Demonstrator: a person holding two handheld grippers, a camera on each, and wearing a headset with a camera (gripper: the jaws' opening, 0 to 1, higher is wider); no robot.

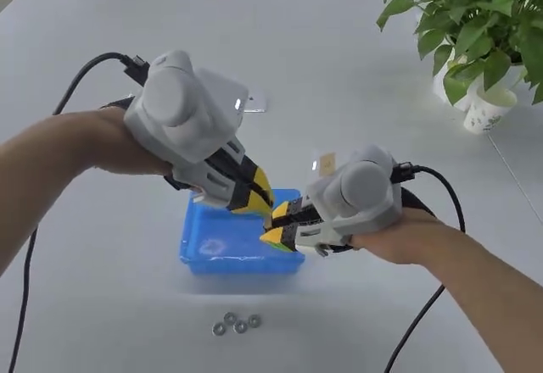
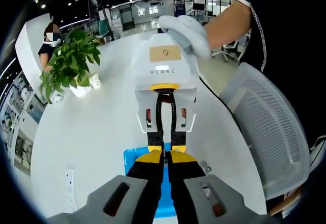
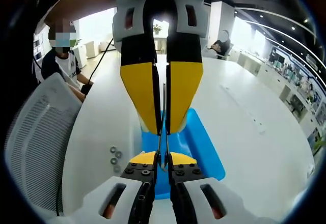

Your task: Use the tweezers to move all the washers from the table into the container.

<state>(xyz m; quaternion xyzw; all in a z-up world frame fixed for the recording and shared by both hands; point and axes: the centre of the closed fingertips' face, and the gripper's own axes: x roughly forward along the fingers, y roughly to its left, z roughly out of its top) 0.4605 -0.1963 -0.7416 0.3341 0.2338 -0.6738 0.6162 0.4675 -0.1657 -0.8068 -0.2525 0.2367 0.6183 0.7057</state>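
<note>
right gripper view: left tool (image 3: 162,131) clamps tweezers (image 3: 163,107) ahead, washers (image 3: 115,158) beside container (image 3: 204,147).

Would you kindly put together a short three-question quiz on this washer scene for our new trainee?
1. Multiple choice: how many washers lie on the table? A two, B four, C seven.
2. Fill in: the right gripper is shut on a thin pair of ____.
3. True or false: the washers lie inside the blue container.
Key: 1 B. 2 tweezers. 3 false; they lie on the table outside it.
</note>
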